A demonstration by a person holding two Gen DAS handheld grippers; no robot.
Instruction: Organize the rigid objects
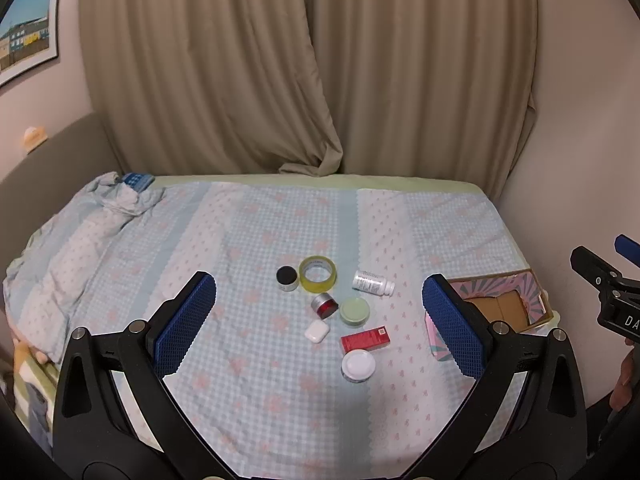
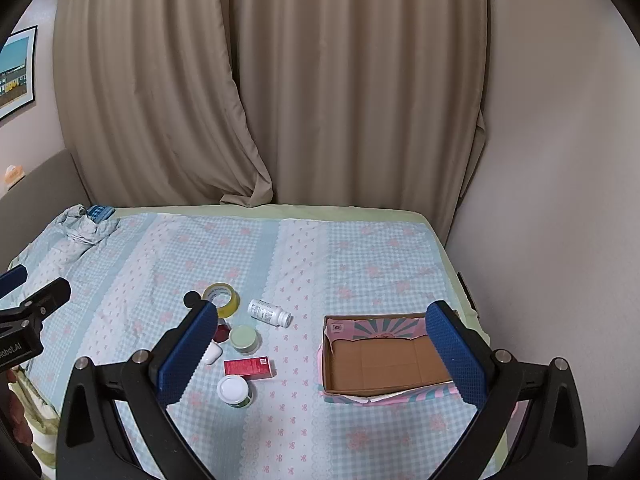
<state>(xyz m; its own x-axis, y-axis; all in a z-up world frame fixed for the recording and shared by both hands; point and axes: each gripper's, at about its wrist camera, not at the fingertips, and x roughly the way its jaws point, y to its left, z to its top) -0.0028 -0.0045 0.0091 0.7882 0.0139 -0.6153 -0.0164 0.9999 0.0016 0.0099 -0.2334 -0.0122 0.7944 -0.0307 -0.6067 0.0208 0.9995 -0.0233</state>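
Observation:
Several small objects lie grouped on the bed: a tape roll (image 1: 318, 279), a black-lid jar (image 1: 287, 278), a white bottle (image 1: 373, 283) on its side, a red jar (image 1: 324, 305), a green-lid jar (image 1: 354, 311), a white earbud case (image 1: 317, 331), a red box (image 1: 365, 339) and a white-lid jar (image 1: 358, 365). An open cardboard box (image 2: 384, 360) sits to their right and is empty. My left gripper (image 1: 320, 316) is open above the group. My right gripper (image 2: 320, 352) is open and empty, between the group and the box.
The bed (image 2: 360, 264) carries a blue checked sheet. Crumpled bedding (image 1: 100, 216) lies at the far left. Curtains (image 1: 320, 80) hang behind the bed. A wall (image 2: 560, 200) stands close on the right.

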